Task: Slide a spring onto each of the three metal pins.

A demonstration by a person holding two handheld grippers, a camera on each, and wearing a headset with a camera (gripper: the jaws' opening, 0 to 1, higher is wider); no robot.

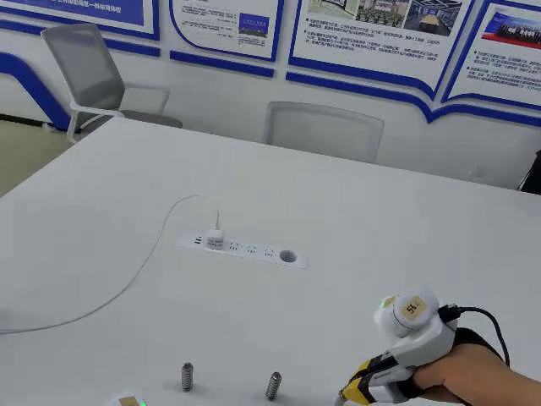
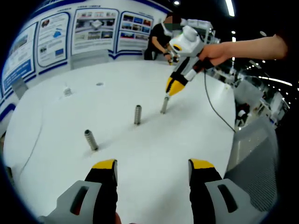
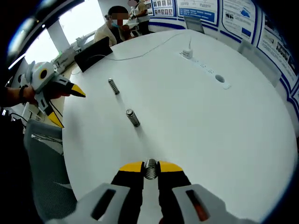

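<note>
At the near edge of the table the left gripper hangs low, its jaws spread wide with nothing between them, aimed across the row of pins. Just beyond it the left pin and the middle pin stand upright and apart, each with a spring already coiled round its shaft. To their right, the right gripper, held in a hand, is pinched narrow on the third spring, which sits end-on between the yellow tips. In the left gripper view that gripper's tips meet the top of the right pin, so the spring looks to be at or just over the pin's head. How far down it sits cannot be told. By that reading two of the three pins are done and the last is in hand. What is left is to push the spring down the shaft and let go. Farther off, mid-table, a power strip lies flush, with a white plug in it and a thin cable trailing left. Past the far edge stand a chair straight ahead and another to the left, before a wall of blue-framed posters.
</note>
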